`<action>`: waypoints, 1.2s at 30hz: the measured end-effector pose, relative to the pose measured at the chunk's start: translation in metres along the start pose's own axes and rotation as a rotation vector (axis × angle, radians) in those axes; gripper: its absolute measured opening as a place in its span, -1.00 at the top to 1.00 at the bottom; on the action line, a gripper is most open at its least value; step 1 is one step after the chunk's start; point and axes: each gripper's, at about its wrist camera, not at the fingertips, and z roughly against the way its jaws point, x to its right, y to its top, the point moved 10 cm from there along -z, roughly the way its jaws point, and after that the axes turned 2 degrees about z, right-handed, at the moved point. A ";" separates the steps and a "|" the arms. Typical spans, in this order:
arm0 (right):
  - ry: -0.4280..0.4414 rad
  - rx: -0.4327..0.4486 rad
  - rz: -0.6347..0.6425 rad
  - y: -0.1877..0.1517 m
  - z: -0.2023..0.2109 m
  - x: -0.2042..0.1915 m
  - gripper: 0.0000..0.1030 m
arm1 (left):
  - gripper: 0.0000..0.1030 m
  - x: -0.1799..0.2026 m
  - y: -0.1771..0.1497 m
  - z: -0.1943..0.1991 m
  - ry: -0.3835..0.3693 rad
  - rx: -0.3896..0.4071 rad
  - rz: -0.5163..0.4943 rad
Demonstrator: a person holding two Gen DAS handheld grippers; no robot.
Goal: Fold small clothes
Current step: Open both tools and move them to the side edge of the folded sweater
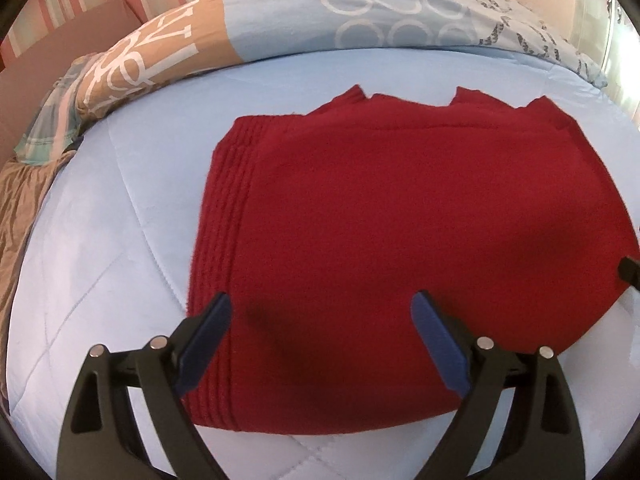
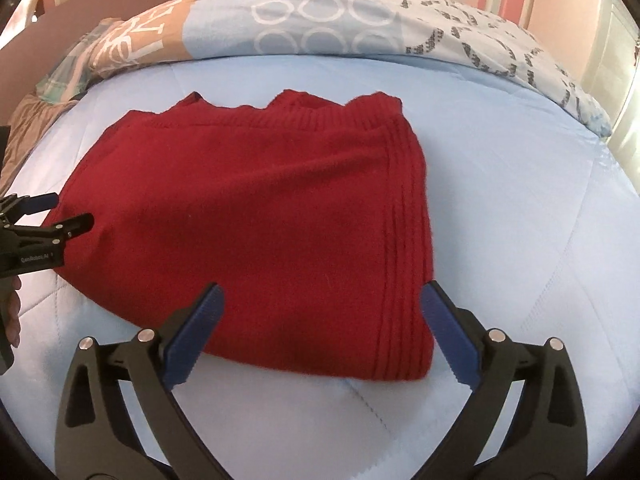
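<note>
On the pale blue quilted bedspread (image 1: 120, 240), the folded red knitted garment (image 1: 400, 240) lies flat before you. Your left gripper (image 1: 322, 310) and right gripper (image 2: 322, 300) hover over its near edge, jaws spread wide, gripping nothing.

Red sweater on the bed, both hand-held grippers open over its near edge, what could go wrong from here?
1. The red sweater lies folded in layers; the right hand-held gripper may pinch only the top layer at the ribbed corner, so the fold could open.
2. The left hand-held gripper could also catch the soft blue quilt underneath.
3. Uneven lifting might skew the edges.
</note>
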 end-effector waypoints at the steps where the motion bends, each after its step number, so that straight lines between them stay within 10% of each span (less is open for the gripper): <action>1: -0.003 -0.001 0.000 -0.001 0.001 0.001 -0.91 | -0.78 0.002 0.001 0.000 -0.002 -0.002 0.004; 11: -0.007 -0.002 -0.126 -0.012 0.013 0.022 -0.93 | -0.78 0.013 -0.007 -0.006 -0.029 -0.043 0.048; 22: 0.190 -0.117 -0.362 -0.062 0.009 0.022 -0.90 | -0.78 0.039 -0.006 -0.010 -0.052 -0.047 0.017; 36: 0.261 -0.086 -0.443 -0.021 -0.038 0.025 -0.93 | -0.78 0.043 -0.007 -0.014 -0.049 -0.057 0.016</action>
